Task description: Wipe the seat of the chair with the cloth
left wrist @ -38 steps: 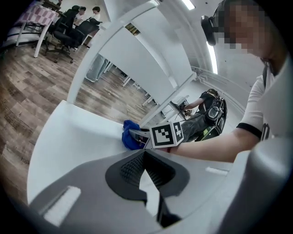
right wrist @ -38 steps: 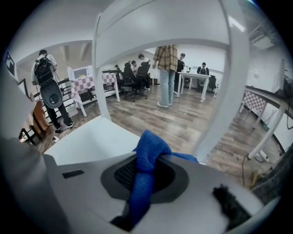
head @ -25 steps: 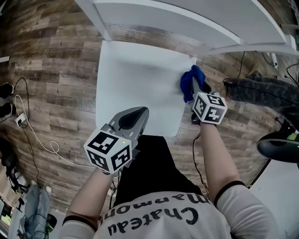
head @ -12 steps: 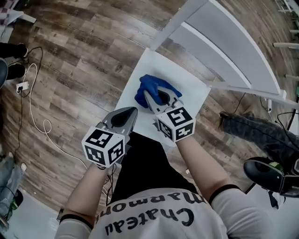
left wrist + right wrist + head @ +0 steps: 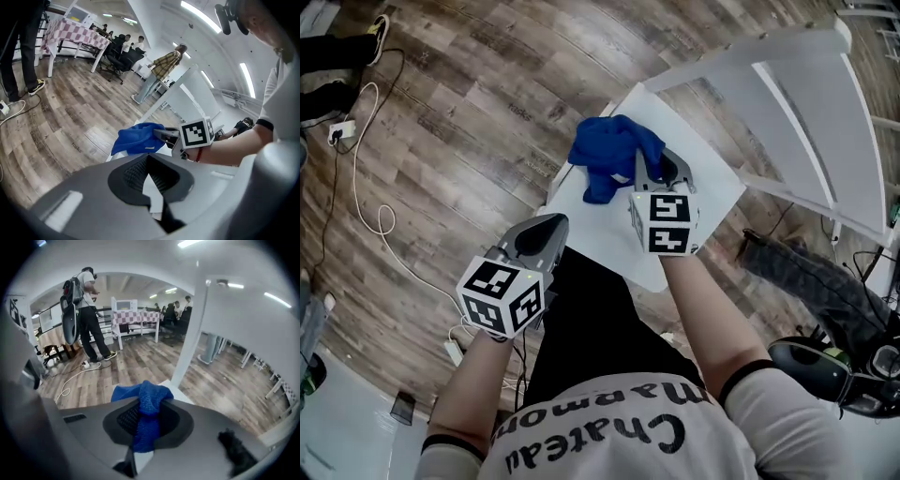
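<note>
1. The blue cloth (image 5: 614,155) was at the seat's far right corner by the backrest (image 5: 806,122) a second ago. It has since crossed the middle of the seat and now sits at the left side edge, with part of it hanging past that edge over the floor.
2. The right gripper (image 5: 649,169) carried it there. Its jaws are clamped on a bunched fold of the cloth, which fills the gap in the right gripper view.
3. The left gripper (image 5: 546,232) has hardly moved. It hovers off the seat's front left corner with its jaws drawn together on nothing.
4. My judgement: one full pass across the white chair seat (image 5: 703,187) is done. The front strip nearest the person probably needs a return stroke.
</note>
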Available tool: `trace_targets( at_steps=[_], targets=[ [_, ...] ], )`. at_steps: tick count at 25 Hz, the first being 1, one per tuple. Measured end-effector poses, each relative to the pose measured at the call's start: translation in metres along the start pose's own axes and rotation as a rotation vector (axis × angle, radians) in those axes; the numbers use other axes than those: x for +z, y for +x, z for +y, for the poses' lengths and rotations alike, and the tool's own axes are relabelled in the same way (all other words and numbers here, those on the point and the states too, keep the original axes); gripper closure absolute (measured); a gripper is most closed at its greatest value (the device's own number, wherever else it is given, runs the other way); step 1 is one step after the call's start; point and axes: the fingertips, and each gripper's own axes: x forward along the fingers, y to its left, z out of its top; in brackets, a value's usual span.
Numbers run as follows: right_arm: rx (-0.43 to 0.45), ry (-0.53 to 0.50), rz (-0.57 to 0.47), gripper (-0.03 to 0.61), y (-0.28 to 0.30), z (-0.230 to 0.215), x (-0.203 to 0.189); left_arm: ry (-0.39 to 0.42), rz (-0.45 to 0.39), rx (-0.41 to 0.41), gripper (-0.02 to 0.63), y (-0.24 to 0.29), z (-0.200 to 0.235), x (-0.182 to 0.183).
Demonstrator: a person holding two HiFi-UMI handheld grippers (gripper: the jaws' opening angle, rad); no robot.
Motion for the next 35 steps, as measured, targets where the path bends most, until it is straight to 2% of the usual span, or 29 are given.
trace_targets(
  at_steps=[2, 6, 7, 9, 11, 13, 17, 21, 28, 35],
  targets=[
    [0.060, -0.081, 0.077, 0.537, 0.017, 0.018, -0.011, -0.004, 0.012, -0.010, 0.606, 0.005, 0.001, -0.003],
    [0.200, -0.314, 0.225, 0.537, 0.051, 0.063, -0.030, -0.002, 0.013, -0.044, 0.606, 0.016, -0.002, 0.004],
    [0.222, -0.365, 0.235, 0.539, 0.057, 0.073, -0.034, 0.000, 0.015, -0.051, 0.606, 0.017, -0.001, 0.006],
    [0.223, -0.478, 0.187, 0.540, 0.065, 0.084, -0.033, 0.009, 0.028, -0.057, 0.606, 0.019, -0.001, 0.005],
    [0.212, -0.519, 0.127, 0.540, 0.068, 0.084, -0.030, 0.019, 0.041, -0.057, 0.606, 0.020, -0.001, 0.003],
    [0.189, -0.440, 0.102, 0.540, 0.069, 0.075, -0.027, 0.022, 0.057, -0.058, 0.606, 0.023, -0.002, 0.002],
    [0.078, -0.236, 0.089, 0.541, 0.070, 0.044, -0.029, 0.042, 0.100, -0.069, 0.606, 0.033, -0.002, 0.001],
    [0.006, -0.058, 0.110, 0.541, 0.055, 0.012, -0.053, 0.078, 0.144, -0.090, 0.606, 0.044, -0.010, -0.005],
    [-0.116, 0.161, 0.157, 0.541, 0.001, -0.058, -0.124, 0.159, 0.221, -0.175, 0.606, 0.078, -0.054, -0.018],
    [-0.258, 0.251, 0.204, 0.541, -0.065, -0.119, -0.205, 0.213, 0.285, -0.233, 0.606, 0.102, -0.104, -0.045]
  ],
)
